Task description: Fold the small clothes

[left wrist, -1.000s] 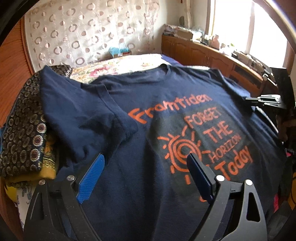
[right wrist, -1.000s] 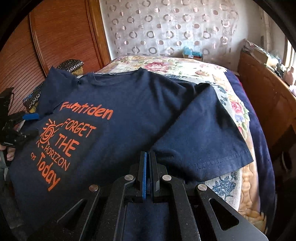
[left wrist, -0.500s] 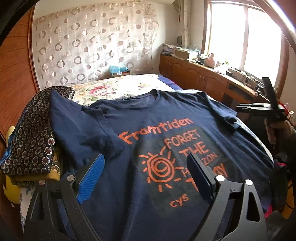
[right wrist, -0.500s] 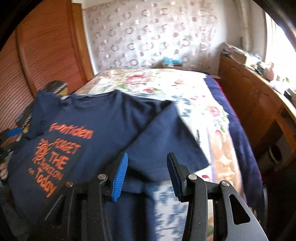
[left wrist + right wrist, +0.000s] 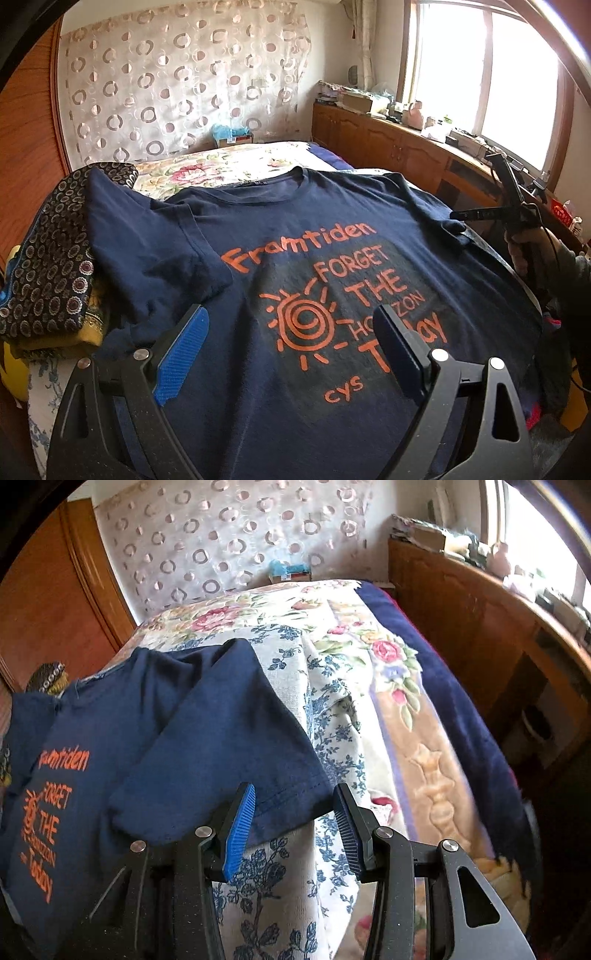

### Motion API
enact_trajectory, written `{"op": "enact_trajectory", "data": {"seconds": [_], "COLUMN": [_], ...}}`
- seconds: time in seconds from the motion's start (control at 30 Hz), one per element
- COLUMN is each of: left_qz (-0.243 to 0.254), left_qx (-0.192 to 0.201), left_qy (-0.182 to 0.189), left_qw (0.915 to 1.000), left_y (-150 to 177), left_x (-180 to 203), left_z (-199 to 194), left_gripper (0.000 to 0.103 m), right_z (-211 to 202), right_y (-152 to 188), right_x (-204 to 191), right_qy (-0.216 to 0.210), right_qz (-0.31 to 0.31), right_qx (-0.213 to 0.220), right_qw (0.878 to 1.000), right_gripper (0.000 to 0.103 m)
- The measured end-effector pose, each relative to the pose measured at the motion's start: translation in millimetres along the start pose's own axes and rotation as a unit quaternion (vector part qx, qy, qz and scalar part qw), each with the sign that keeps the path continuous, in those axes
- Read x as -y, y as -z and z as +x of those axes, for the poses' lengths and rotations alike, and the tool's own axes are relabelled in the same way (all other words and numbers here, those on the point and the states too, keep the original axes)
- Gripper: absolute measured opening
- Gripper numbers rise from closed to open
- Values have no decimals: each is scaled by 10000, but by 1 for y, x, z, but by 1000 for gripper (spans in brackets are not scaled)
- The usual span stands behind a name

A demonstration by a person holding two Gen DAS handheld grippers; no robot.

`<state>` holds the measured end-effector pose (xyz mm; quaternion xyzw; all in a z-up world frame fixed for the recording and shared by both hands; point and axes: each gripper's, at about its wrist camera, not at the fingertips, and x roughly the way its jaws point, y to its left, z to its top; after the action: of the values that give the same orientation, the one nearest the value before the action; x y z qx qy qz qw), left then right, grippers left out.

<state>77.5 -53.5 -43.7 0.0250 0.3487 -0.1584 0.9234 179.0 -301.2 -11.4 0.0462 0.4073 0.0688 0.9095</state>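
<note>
A navy T-shirt [image 5: 288,229] with orange print lies spread face up on the bed. My left gripper [image 5: 291,354] is open above its lower front, holding nothing. In the right wrist view the same shirt [image 5: 155,731] lies at the left, and its right sleeve [image 5: 236,746] reaches toward my right gripper [image 5: 293,830]. That gripper is open, with the sleeve hem lying between and just beyond its fingertips. The right gripper also shows in the left wrist view [image 5: 506,210], held by a hand at the shirt's right edge.
A pile of patterned dark and yellow clothes [image 5: 48,266] lies left of the shirt. The floral bedspread [image 5: 332,657] and a dark blue blanket [image 5: 458,686] cover the bed. Wooden cabinets [image 5: 388,147] with clutter stand along the window wall at the right.
My right gripper has opened and let go of the shirt, then swung right toward the right sleeve. My left gripper stayed open and drew back and up slightly.
</note>
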Motion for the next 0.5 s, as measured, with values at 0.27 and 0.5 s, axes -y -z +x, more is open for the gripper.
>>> {"op": "enact_trajectory", "data": {"seconds": [0.27,0.5], "left_qz": [12,-76], "left_qx": [-27,-6], "left_qy": [17,33], "left_qw": [10000,10000], "left_y": [2,4], "left_x": [3,1], "left_z": [0,0], "left_gripper": [91,91], "right_z": [3,-6], "right_y": [-1,-1], "right_x": [0,-16], "right_qy": [-94,371], "right_qz": [-244,-845], "right_qx": [6,43], "right_qw": [9997,9957], "right_gripper": [36,6]}}
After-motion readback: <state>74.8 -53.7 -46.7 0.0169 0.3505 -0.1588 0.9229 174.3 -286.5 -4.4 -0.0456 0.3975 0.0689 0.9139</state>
